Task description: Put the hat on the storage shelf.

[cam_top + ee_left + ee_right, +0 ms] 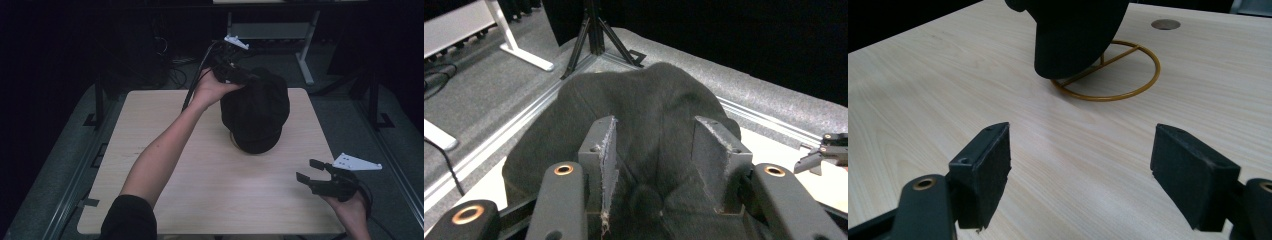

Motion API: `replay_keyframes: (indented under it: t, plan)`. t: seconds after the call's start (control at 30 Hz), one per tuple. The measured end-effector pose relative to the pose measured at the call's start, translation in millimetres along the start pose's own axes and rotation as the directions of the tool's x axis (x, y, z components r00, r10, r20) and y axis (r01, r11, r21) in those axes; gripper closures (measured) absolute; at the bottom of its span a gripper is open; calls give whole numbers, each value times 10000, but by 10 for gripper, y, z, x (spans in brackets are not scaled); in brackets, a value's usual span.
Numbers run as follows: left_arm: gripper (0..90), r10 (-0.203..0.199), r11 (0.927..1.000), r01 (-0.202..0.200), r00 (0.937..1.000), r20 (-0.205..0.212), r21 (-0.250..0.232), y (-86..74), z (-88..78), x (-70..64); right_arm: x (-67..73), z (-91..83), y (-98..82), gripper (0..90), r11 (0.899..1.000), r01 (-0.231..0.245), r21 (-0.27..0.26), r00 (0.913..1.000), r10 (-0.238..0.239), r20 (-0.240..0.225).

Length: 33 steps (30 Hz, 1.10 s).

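A black cap [255,115] sits on a gold wire stand [1128,75] at the middle of the wooden table [200,190], its peak toward the person. My left gripper [247,77] reaches over the cap's far top side. In the left gripper view its jaws stand apart with a fold of the cap [649,100] lying loose between them; the pads are not pressing on it. My right gripper [305,171] hovers open over the table's near right corner, pointing at the cap [1073,35], with nothing between its fingers [985,165]. It also appears far off in the left gripper view [824,150].
A round grommet [1165,24] is set in the tabletop beyond the stand. A white desk frame [305,60] and cables [175,65] stand on the grey floor behind the table. A black tripod [594,35] rises beside the table's edge.
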<state>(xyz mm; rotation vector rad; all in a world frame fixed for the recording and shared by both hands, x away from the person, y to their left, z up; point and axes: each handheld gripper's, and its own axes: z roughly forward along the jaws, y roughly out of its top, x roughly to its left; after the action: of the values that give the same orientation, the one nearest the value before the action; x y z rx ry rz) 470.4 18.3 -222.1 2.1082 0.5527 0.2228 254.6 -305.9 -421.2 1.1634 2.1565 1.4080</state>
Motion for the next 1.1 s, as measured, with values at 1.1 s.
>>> replay_keyframes:
  t: [1.1]
  plan:
    - [371, -20, 9990, 19, 10000, -27, -440, -450, -442, -132, 52, 97, -50, 197, 9999, -163, -19, 9988, 164, 471]
